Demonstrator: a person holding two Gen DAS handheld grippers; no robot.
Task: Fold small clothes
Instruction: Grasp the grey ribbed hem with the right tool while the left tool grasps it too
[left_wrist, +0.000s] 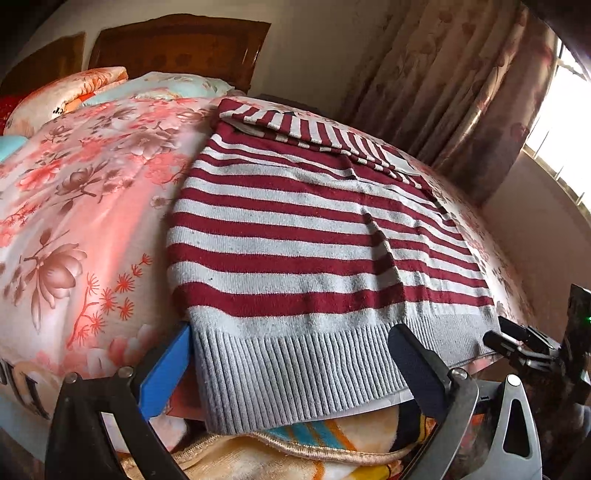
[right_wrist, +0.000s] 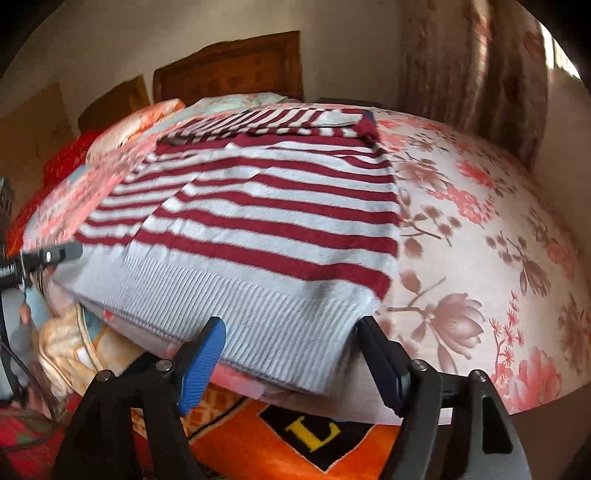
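Flat on the pink floral bedsheet (left_wrist: 85, 206) lies the maroon-and-white striped knit sweater (left_wrist: 295, 236), sleeves folded across its far end and its grey ribbed hem (right_wrist: 258, 317) hanging over the near edge of the bed. Both the left gripper (left_wrist: 295, 365) and the right gripper (right_wrist: 291, 350) stand wide open, each straddling the hem at a near corner, with nothing held. Below the hem an orange blanket (right_wrist: 258, 443) shows a yellow letter "L" (right_wrist: 312, 432) on black
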